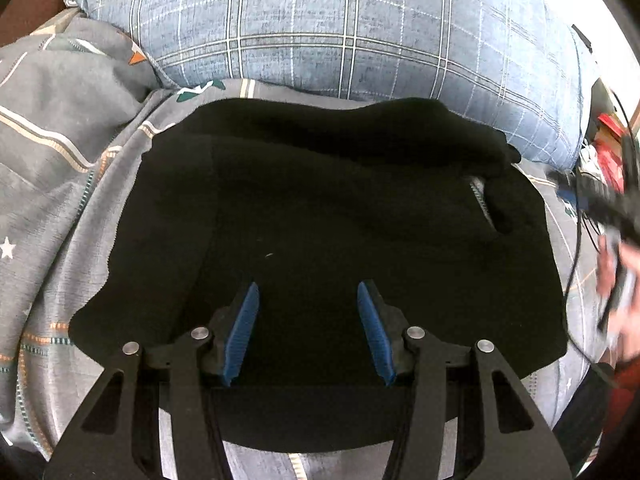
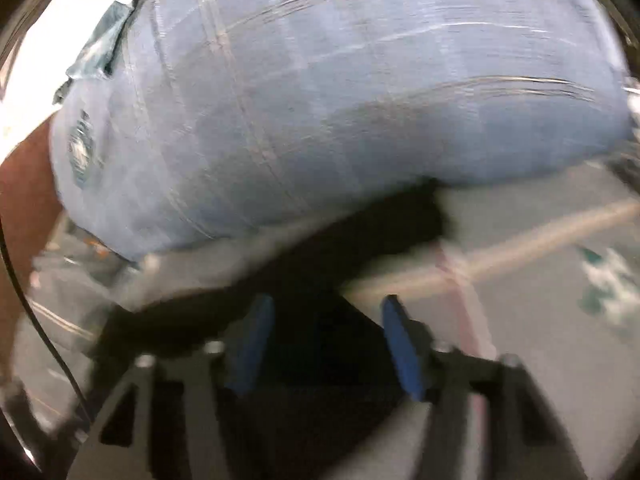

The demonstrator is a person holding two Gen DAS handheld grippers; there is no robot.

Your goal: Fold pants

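The black pants lie folded in a compact pile on the grey patterned bedsheet, just in front of a blue plaid pillow. My left gripper is open over the near part of the pants, its blue pads apart with nothing between them. The right wrist view is motion-blurred. My right gripper is open at the right edge of the pants, holding nothing. The right gripper and the hand holding it also show blurred at the right edge of the left wrist view.
The blue plaid pillow lies behind the pants. The grey bedsheet surrounds the pile. A black cable hangs at the right. Red items sit beyond the bed's right edge.
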